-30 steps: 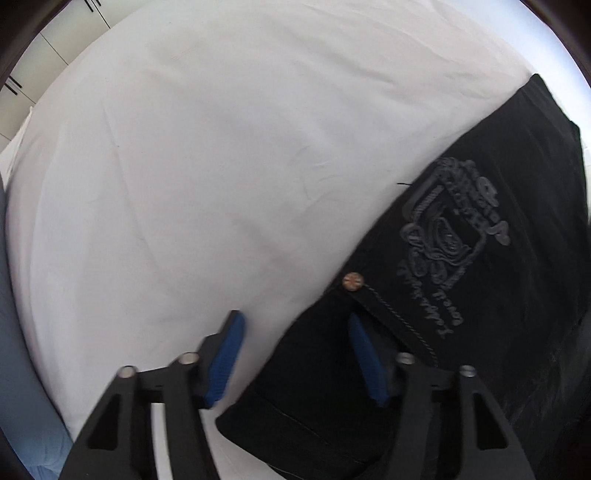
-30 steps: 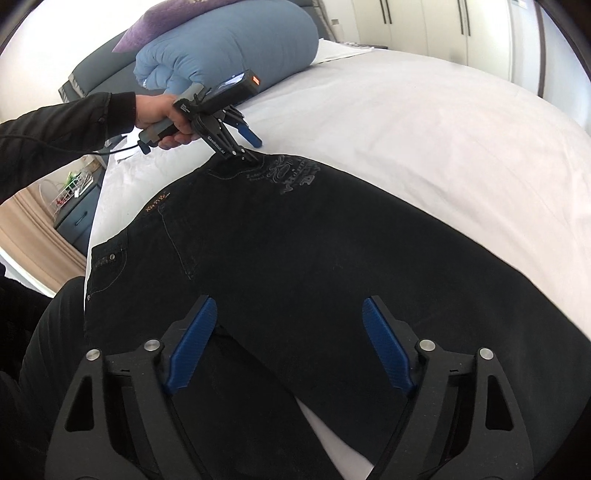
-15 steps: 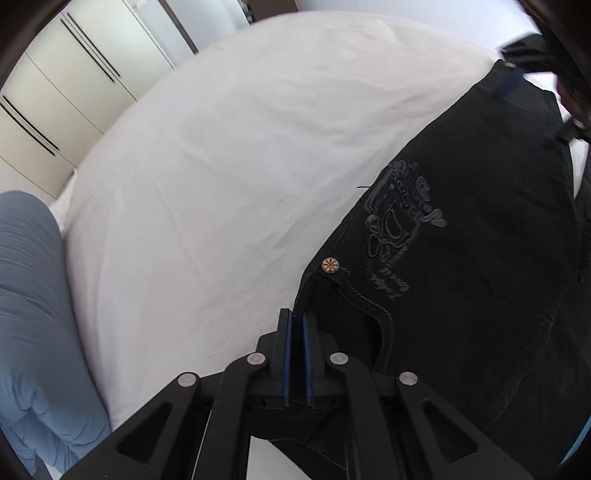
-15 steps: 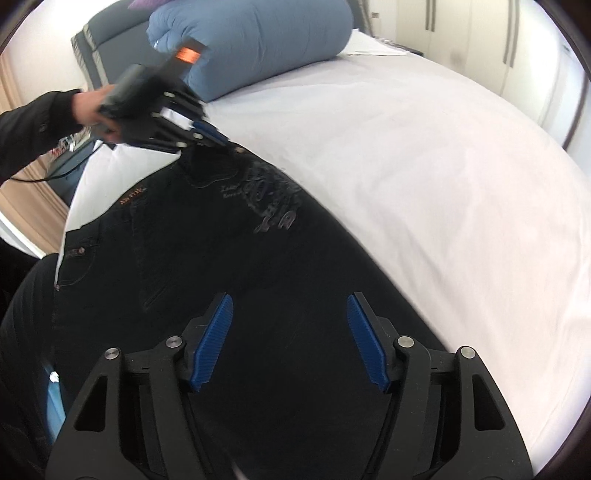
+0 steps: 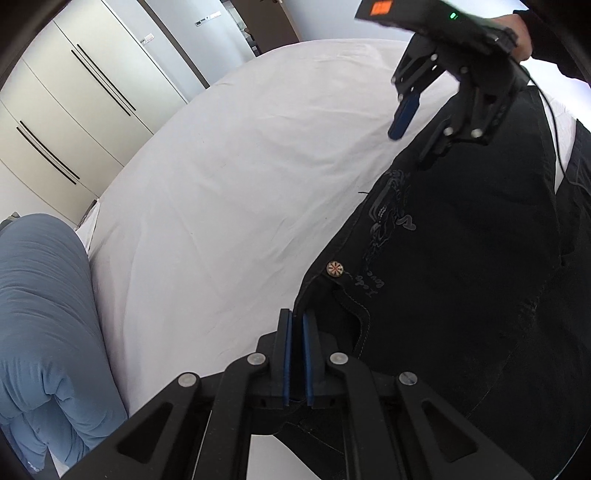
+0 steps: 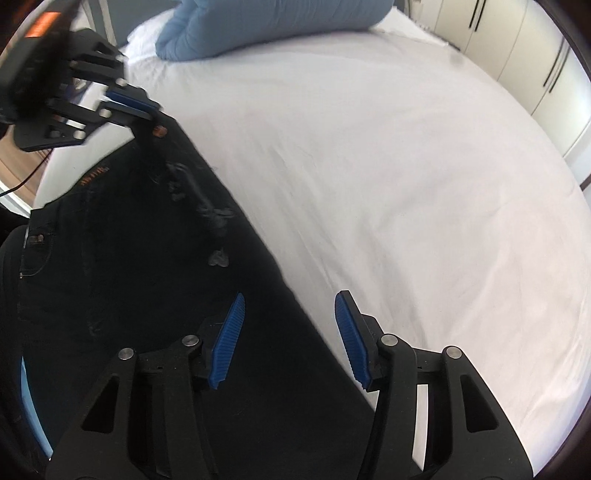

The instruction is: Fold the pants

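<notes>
Black pants [image 5: 461,288] are spread on the white bed [image 5: 229,192], along its near edge, with a blue pillow [image 6: 266,26] at the head. The waistband corner beside the metal button [image 5: 335,268] is clamped between the blue pads of the left gripper [image 5: 297,360] and lifted off the sheet. The right gripper [image 6: 291,336] is held above the outer edge of the pants; its jaws have just been closing but are still apart, with nothing pressed between them.
</notes>
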Demonstrator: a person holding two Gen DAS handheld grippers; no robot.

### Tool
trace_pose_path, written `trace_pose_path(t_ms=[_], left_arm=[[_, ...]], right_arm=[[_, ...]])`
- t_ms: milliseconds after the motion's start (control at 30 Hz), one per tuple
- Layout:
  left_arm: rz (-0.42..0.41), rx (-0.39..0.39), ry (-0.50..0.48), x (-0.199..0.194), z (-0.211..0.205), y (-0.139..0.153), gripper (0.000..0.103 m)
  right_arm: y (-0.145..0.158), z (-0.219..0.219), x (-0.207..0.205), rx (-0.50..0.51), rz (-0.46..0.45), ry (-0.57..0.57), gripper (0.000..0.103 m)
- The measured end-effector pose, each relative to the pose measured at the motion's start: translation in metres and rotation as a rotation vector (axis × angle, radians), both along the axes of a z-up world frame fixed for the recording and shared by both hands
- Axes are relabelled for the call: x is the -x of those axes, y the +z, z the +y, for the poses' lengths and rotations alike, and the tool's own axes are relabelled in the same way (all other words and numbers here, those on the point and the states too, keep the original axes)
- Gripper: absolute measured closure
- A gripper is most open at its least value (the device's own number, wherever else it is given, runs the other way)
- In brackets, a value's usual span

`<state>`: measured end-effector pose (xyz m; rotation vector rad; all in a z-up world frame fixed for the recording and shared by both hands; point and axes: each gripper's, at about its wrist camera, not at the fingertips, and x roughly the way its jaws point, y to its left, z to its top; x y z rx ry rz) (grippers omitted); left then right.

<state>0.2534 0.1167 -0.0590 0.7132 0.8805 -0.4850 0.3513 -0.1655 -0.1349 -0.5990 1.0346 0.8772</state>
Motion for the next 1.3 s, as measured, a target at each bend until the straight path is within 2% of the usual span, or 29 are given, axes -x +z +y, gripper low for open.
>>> trace_pose_path(t_ms=[100, 200, 333, 500, 667, 800, 900, 1000, 1167, 1300], left_arm=[[0.005, 0.01, 0.006, -0.006, 0.0, 0.002, 0.098], [0.002, 0.003, 0.007, -0.009, 0.003, 0.001, 0.098], [-0.001, 0.02, 0.024, -0.004, 0.006, 0.005, 0.098], [-0.018, 0.006, 0.014, 0.018, 0.007, 0.011, 0.098], [-0.047, -0.049, -0.052, 0.06, 0.002, 0.01, 0.098], [-0.058, -0.112, -0.114, 0.11, -0.004, 0.001, 0.098], [-0.071, -0.194, -0.182, 0.149, -0.009, -0.013, 0.098], [-0.07, -0.231, -0.227, 0.182, -0.011, -0.022, 0.098], [-0.067, -0.287, -0.29, 0.235, -0.013, -0.04, 0.098], [-0.053, -0.294, -0.302, 0.26, -0.008, -0.047, 0.098]], right_arm=[[-0.011, 0.004, -0.013, 0.044, 0.035, -0.002, 0.085], [-0.01, 0.006, -0.01, 0.048, 0.031, 0.006, 0.099], [0.003, 0.008, 0.012, 0.037, -0.026, 0.037, 0.101], [0.016, 0.027, 0.058, 0.096, -0.152, 0.118, 0.101], [0.009, 0.057, 0.125, 0.25, -0.286, 0.288, 0.101], [-0.014, 0.076, 0.198, 0.454, -0.454, 0.505, 0.101], [-0.026, 0.085, 0.243, 0.528, -0.502, 0.621, 0.101], [-0.039, 0.09, 0.278, 0.599, -0.545, 0.701, 0.101], [-0.046, 0.099, 0.324, 0.656, -0.582, 0.754, 0.101], [-0.046, 0.11, 0.348, 0.689, -0.617, 0.785, 0.101]])
